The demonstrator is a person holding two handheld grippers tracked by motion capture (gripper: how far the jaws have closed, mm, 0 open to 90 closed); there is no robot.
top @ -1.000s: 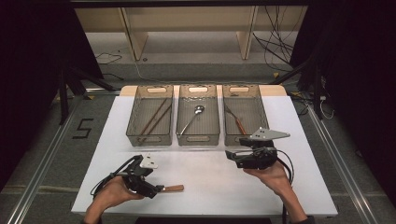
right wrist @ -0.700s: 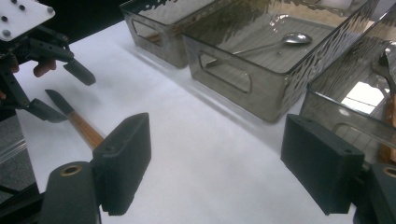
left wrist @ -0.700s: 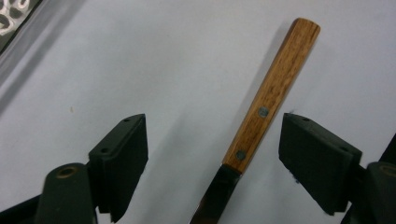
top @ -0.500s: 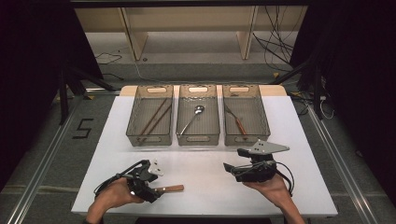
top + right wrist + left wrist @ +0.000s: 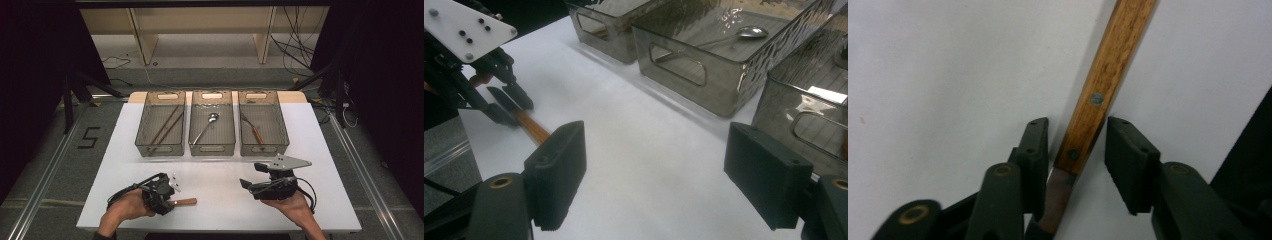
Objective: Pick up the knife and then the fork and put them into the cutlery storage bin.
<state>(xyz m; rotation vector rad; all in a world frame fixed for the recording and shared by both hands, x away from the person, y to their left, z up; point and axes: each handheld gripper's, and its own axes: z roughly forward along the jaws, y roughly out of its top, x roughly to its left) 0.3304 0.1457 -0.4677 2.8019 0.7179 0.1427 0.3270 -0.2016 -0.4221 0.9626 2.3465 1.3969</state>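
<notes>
Wooden-handled utensil (image 5: 1098, 95) lying flat on white table (image 5: 220, 170), near front edge. Left gripper (image 5: 1077, 150) jaws just closing around handle, small gaps visible, not yet clamped. Right gripper (image 5: 654, 185) held wide, nothing between jaws.

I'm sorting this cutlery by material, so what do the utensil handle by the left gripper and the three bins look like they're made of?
The utensil handle looks like varnished wood: brown grain, two metal rivets, and a dull metal neck below. The left gripper straddles it, its jaws having just been closing. The three bins look like smoky, translucent plastic, glossy, with moulded handle slots; the contents show through their walls.
</notes>
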